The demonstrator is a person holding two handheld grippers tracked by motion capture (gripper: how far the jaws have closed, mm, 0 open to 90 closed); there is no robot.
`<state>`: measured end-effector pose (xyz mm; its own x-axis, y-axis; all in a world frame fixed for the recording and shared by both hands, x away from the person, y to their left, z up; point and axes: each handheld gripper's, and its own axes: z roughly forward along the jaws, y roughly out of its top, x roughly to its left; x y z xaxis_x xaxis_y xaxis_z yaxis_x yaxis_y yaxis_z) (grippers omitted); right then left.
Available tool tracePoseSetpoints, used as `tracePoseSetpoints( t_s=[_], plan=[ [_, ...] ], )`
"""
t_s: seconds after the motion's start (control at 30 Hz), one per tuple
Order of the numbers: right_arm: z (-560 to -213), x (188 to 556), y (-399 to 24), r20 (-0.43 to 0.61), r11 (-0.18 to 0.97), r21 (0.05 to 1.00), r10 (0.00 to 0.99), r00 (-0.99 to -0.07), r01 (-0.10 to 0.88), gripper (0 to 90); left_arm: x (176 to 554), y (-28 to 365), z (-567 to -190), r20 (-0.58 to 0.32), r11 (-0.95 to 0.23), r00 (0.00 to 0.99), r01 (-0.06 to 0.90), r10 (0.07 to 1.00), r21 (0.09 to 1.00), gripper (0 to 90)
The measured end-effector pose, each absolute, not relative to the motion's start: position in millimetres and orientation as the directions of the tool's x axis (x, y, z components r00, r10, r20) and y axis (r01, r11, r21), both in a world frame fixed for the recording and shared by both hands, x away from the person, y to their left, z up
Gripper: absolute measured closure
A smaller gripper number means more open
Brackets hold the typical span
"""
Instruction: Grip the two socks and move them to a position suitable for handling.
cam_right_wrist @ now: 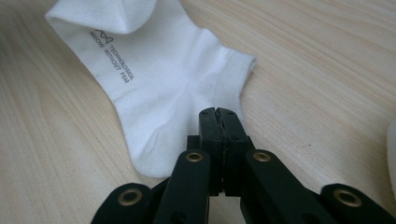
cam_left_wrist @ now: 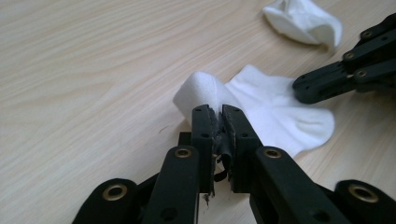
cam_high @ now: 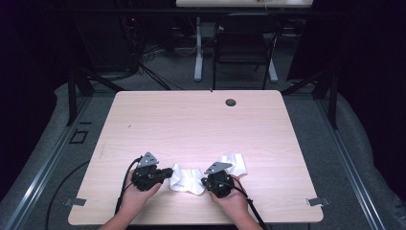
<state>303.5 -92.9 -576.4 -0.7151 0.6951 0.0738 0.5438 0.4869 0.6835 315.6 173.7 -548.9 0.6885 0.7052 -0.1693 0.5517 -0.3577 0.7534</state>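
Black jaws of the left tool [cam_left_wrist: 219,114] stand nearly together, pinching a folded-up end of the white sock [cam_left_wrist: 261,107]; no earlier picture bears on their movement.

Item 1, white sock [cam_high: 187,179]: lies flat near the counter's near edge, about midway along it, long axis running along that edge between the two tools. Right gripper view adds grey printed lettering on the fabric, and the cuff end [cam_right_wrist: 233,70] pointing away from the jaws.

Item 2, right tool [cam_right_wrist: 219,114]: jaws closed together, tips at the sock's heel fold; whether fabric is caught between them cannot be told. In the high view it [cam_high: 210,181] sits at the sock's right end.

Item 3, second white sock [cam_high: 235,164]: bunched, just beyond the right tool, apart from item 1.

Item 4, hands: both enter over the near edge, left hand [cam_high: 136,194] and right hand [cam_high: 232,196] angled inward.

Item 5, counter [cam_high: 191,120]: pale wood.
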Motion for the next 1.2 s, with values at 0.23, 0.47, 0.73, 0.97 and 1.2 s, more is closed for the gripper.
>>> tracePoseSetpoints(
  t_s=[0.23,0.47,0.73,0.97,1.2],
  plan=[
    [-577.0,302.7,-92.2,0.071,0.482,0.689,0.699,-0.712,0.542,90.0,313.1,192.4,-546.4,-0.157,-0.318,0.648,0.553,0.746,0.770,79.5],
    [-576.8,302.6,-92.2,0.066,0.487,0.687,0.697,-0.714,0.539,90.0,307.0,183.3,-537.5,-0.108,-0.356,0.686,0.498,0.720,0.791,75.7],
    [-576.5,302.4,-93.5,0.064,0.488,0.685,0.699,-0.712,0.541,90.0,308.8,179.3,-557.6,-0.048,-0.457,0.693,0.525,0.720,0.719,73.8],
    [-576.3,303.4,-97.1,0.071,0.482,0.683,0.704,-0.707,0.548,90.0,313.0,186.6,-568.1,-0.034,-0.497,0.709,0.527,0.704,0.689,70.0],
    [-576.0,304.5,-99.9,0.078,0.480,0.679,0.705,-0.705,0.555,90.0,311.8,186.9,-576.0,-0.028,-0.517,0.730,0.510,0.683,0.687,69.9]
  ],
)
